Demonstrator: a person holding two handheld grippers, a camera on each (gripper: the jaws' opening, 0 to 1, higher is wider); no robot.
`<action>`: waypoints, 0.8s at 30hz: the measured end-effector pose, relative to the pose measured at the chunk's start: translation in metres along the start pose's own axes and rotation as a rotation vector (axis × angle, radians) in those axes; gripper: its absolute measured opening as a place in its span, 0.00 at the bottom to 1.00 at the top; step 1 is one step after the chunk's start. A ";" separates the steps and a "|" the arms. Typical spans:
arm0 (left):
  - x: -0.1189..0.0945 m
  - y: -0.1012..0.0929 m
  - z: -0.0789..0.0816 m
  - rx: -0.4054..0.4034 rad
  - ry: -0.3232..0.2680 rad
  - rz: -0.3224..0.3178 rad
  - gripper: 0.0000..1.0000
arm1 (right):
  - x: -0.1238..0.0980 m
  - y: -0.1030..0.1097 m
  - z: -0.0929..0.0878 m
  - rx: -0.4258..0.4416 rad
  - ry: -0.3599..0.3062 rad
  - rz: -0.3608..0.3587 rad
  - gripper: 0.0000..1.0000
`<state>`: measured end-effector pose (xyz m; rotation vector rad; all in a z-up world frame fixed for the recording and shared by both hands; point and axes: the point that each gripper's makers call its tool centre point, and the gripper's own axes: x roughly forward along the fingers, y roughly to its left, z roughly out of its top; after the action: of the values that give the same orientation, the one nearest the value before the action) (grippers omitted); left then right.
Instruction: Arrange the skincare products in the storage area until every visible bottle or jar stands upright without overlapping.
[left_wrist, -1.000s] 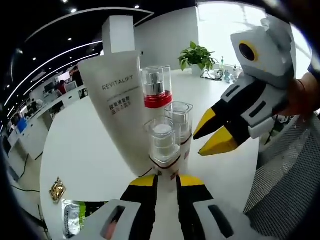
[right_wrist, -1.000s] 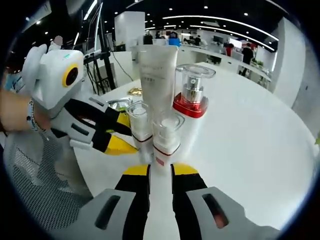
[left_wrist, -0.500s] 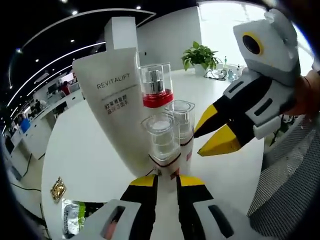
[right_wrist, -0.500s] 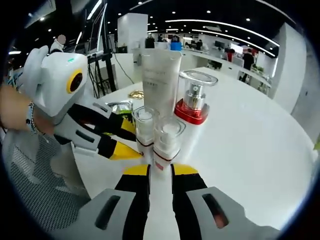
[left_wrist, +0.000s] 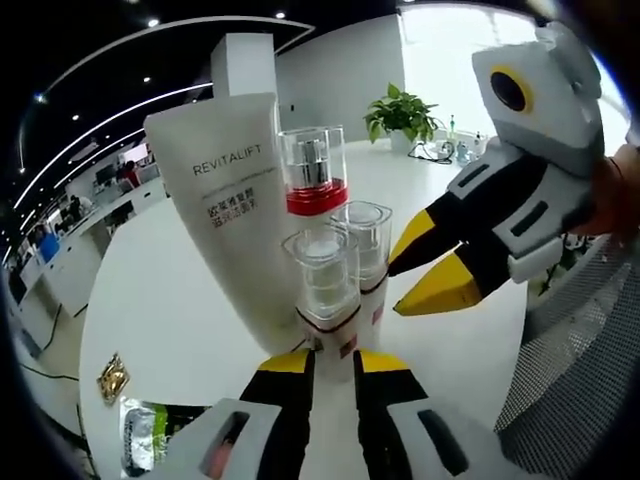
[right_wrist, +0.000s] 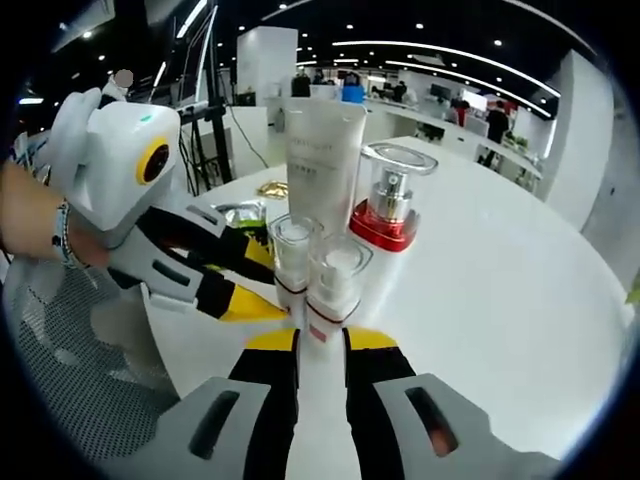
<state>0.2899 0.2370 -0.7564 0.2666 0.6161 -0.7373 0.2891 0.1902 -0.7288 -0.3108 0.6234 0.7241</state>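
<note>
Four skincare products stand upright in a tight cluster on a round white table (left_wrist: 170, 300). In the left gripper view, the left gripper (left_wrist: 332, 362) points at the cluster from below, its yellow-tipped jaws set apart on either side of the base of a small clear-capped bottle (left_wrist: 325, 285); whether they press on it cannot be told. A second small bottle (left_wrist: 362, 240) stands just behind, touching or nearly touching the first. A pump bottle with a red collar (left_wrist: 314, 172) rises behind these, and a tall white tube (left_wrist: 232, 200) marked REVITALIFT stands to the left, close against the group. The right gripper (left_wrist: 425, 270) enters from the right, jaws parted, tips just beside the second bottle without visible contact. In the right gripper view, the right gripper (right_wrist: 320, 345) faces the same cluster, with the nearer small bottle (right_wrist: 335, 285) just above its separated jaws. A gold packet (left_wrist: 113, 380) and a foil sachet (left_wrist: 140, 440) lie flat on the table, well apart from the bottles.
</note>
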 end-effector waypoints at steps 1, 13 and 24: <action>-0.001 0.000 -0.001 0.003 0.005 -0.003 0.18 | 0.000 -0.001 0.000 0.001 0.001 -0.004 0.15; -0.025 0.016 -0.025 -0.117 0.180 -0.064 0.28 | -0.003 0.015 -0.024 -0.009 0.133 0.053 0.18; -0.077 0.094 -0.034 -0.218 0.168 0.145 0.29 | -0.003 0.079 0.004 -0.130 0.043 0.245 0.16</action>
<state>0.2962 0.3612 -0.7348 0.1704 0.8216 -0.5063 0.2336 0.2471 -0.7277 -0.3747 0.6637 0.9981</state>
